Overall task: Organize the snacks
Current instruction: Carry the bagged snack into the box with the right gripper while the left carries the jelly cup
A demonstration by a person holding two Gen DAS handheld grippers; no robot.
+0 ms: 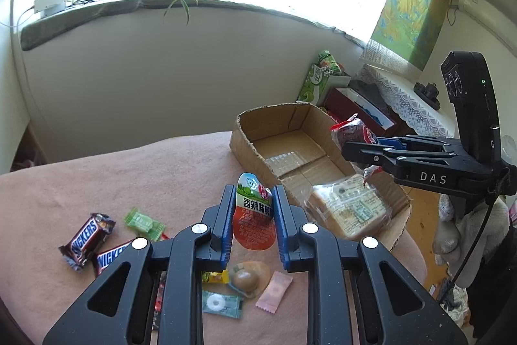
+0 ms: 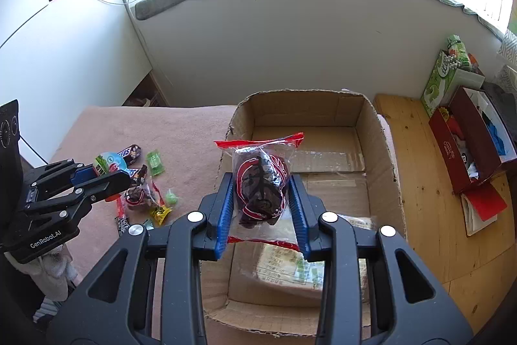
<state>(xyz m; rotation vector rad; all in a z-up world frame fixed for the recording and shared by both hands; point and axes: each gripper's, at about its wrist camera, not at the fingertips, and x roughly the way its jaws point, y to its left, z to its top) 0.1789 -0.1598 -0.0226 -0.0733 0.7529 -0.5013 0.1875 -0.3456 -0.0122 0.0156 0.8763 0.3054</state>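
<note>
My left gripper is shut on a red and green snack pouch and holds it above the pink blanket; it also shows in the right wrist view. My right gripper is shut on a clear packet of dark red dates with red sealed ends, held above the open cardboard box. The same packet shows in the left wrist view above the box. A wrapped bread packet lies in the box's near end.
Loose snacks lie on the blanket: two Snickers bars, a green candy, a packed egg, a pink sachet, a mint. A wooden table right of the box holds a red box and green carton.
</note>
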